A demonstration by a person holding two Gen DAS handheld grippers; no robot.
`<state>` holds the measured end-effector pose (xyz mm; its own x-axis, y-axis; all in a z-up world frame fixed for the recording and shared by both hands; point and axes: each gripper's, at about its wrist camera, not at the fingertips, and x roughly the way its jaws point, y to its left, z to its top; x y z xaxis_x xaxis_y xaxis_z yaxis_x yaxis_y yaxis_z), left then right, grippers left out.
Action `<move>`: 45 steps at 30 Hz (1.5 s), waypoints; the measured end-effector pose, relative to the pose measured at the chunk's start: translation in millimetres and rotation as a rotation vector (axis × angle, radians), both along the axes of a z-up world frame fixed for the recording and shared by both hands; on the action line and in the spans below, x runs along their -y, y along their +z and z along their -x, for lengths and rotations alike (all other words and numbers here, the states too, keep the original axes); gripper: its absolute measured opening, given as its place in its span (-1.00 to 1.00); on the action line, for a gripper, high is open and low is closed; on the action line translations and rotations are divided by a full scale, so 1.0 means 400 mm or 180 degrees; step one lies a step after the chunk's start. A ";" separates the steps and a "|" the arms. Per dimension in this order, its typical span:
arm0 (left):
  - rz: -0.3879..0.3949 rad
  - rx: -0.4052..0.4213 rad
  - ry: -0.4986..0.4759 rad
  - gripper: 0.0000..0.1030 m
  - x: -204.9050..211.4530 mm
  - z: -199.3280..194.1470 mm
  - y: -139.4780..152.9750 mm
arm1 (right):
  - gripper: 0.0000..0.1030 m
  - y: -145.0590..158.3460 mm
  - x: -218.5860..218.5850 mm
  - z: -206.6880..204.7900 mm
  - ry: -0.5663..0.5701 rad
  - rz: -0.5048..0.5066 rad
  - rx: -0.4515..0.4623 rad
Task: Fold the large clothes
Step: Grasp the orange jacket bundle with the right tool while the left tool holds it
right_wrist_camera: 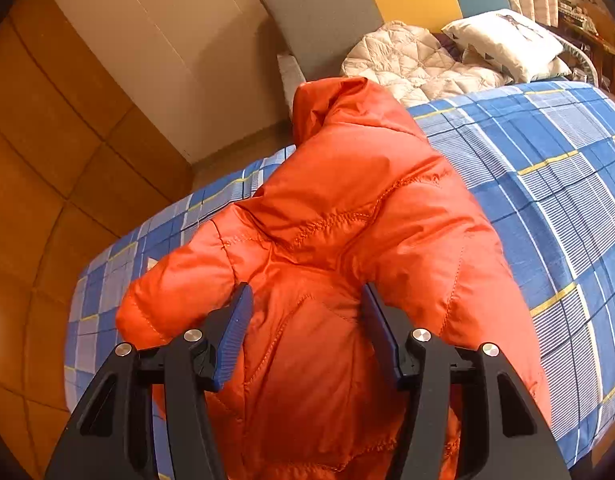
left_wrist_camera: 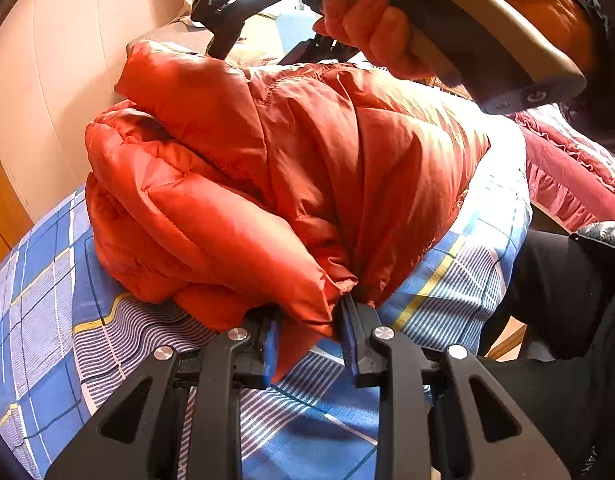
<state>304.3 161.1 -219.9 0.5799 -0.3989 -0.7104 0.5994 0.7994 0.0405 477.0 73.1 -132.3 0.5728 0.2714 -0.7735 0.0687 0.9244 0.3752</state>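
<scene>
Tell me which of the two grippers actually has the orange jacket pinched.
The left gripper: its fingers clamp a bunched fold of the orange jacket. The right gripper has its fingers spread wide over the fabric, not pressing it.

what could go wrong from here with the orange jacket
1. The left gripper pinches only a small bunched corner of the puffy orange jacket; the slick fabric might slip out.
2. The right gripper stands open over the jacket without clamping it, so the bulky folded layers may spring back.
3. The jacket lies near the edge of the blue plaid bedsheet; a pull could drag part of it off the bed.
</scene>
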 end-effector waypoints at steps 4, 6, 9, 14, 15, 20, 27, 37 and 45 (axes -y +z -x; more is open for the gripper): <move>-0.0019 0.0026 -0.0033 -0.52 -0.004 0.006 -0.004 | 0.09 -0.012 -0.011 -0.010 0.0016 0.0001 -0.0074; -0.0023 0.0032 -0.0057 -0.52 -0.005 0.006 -0.007 | 0.09 -0.021 -0.019 -0.015 0.0032 0.0041 -0.0078; -0.0056 0.0066 -0.0093 -0.52 -0.005 0.010 -0.010 | 0.09 -0.036 -0.036 -0.022 0.0089 0.0122 -0.0107; -0.0043 0.0100 -0.0109 -0.52 -0.013 0.013 -0.017 | 0.09 -0.058 -0.056 -0.036 0.0188 0.0223 -0.0180; -0.0027 0.0101 -0.0104 -0.52 -0.014 0.013 -0.018 | 0.09 -0.062 -0.058 -0.036 0.0202 0.0240 -0.0183; -0.0025 0.0112 -0.0112 -0.53 -0.018 0.013 -0.021 | 0.09 -0.088 -0.066 -0.039 0.0238 0.0313 -0.0256; -0.0041 0.0120 -0.0075 -0.53 -0.026 0.020 -0.023 | 0.09 -0.112 -0.090 -0.037 0.0264 0.0505 -0.0284; -0.0064 0.0106 0.0030 -0.54 -0.014 0.026 -0.022 | 0.08 -0.030 -0.004 0.056 -0.0058 0.0216 0.0022; -0.0029 0.0063 0.0120 -0.54 -0.013 0.026 -0.026 | 0.10 0.002 0.003 0.100 0.0858 0.0611 0.0052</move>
